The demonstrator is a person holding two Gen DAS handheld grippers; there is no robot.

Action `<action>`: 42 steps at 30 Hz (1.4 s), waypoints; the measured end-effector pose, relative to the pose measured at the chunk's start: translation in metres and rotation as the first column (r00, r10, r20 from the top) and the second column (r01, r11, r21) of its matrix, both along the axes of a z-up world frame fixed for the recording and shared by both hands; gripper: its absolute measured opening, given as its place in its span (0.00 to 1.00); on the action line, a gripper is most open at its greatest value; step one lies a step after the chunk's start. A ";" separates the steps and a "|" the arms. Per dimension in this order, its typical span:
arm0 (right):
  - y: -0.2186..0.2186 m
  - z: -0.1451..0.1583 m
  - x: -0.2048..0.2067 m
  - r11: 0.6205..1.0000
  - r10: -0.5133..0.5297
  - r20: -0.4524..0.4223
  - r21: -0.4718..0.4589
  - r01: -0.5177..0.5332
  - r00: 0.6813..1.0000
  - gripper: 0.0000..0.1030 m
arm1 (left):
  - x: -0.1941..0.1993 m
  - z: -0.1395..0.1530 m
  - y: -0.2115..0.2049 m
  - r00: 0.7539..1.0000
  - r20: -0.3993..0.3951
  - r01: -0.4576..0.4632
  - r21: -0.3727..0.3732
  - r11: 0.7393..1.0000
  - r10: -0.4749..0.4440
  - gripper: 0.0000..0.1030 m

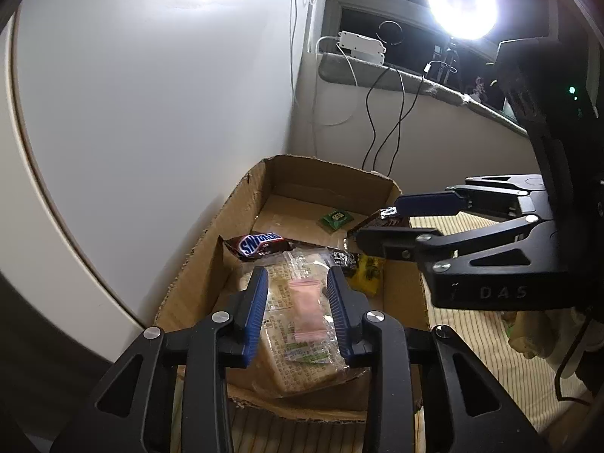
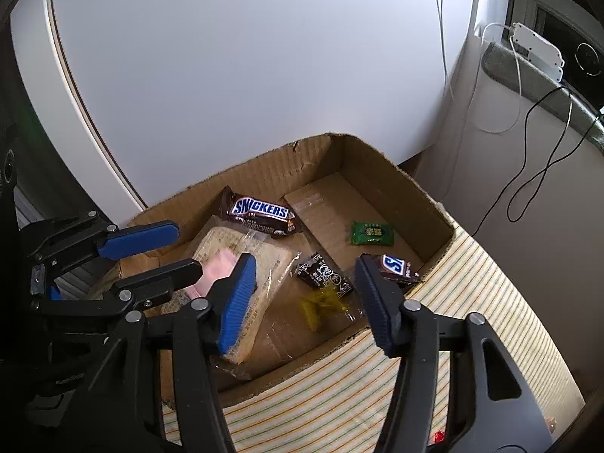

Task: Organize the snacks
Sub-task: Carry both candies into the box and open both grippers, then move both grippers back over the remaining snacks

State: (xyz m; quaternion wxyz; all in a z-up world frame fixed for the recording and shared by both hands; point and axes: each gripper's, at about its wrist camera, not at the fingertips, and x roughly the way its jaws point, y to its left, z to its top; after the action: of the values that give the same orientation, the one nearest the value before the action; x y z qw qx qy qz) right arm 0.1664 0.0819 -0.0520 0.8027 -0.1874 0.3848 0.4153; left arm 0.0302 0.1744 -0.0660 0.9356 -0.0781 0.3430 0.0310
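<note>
- Snacks lie in the open cardboard box [image 2: 434, 204], which stands on a striped cloth [image 2: 377, 377] against a white wall.
- Left gripper [image 1: 298, 302] hovers over the box with its jaws parted; a small pink packet [image 1: 307, 309] sits between the blue pads, and I cannot tell whether they touch it.
- Under that packet lies a big clear-wrapped cracker pack [image 2: 264, 264].
- Right gripper [image 2: 305, 294] holds its jaws wide apart over a dark candy wrapper [image 2: 324, 273] and a yellow wrapper [image 2: 321, 304], gripping nothing.
- A small Snickers bar [image 2: 396, 266] rests at the box's near corner, just beside the right-hand finger; a larger Snickers bar [image 2: 260, 211] and a green candy [image 2: 372, 232] lie further back.
- Risks, as I judge them: the pink packet may slide off the slick cracker wrap; the small bar may tip over the low rim if the finger nudges it; the two grippers work close together and could collide.
</note>
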 end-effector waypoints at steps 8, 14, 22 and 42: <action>-0.010 0.014 0.000 0.999 -0.044 0.032 0.034 0.043 0.999 0.82 | -0.004 0.003 -0.001 1.000 0.009 -0.001 0.004 1.000 0.001 0.52; -0.024 0.022 -0.001 0.996 -0.067 0.027 0.052 0.066 0.997 0.85 | -0.005 0.008 -0.007 1.000 0.019 0.014 0.007 1.000 -0.014 0.56; -0.065 0.034 -0.006 0.993 -0.107 0.041 0.063 0.104 0.993 0.86 | -0.012 0.014 -0.022 0.998 0.034 0.047 0.000 0.999 -0.047 0.57; -0.264 0.026 -0.008 0.921 -0.387 0.009 0.043 0.387 0.922 0.86 | -0.008 0.008 -0.127 0.965 -0.001 0.262 -0.057 0.963 -0.262 0.57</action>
State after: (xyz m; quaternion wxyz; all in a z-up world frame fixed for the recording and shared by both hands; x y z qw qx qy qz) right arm 0.1589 -0.1820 -0.0265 0.8758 -0.0953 0.3989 0.2546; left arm 0.0218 0.0469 -0.0583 0.9274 -0.0580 0.3552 -0.1023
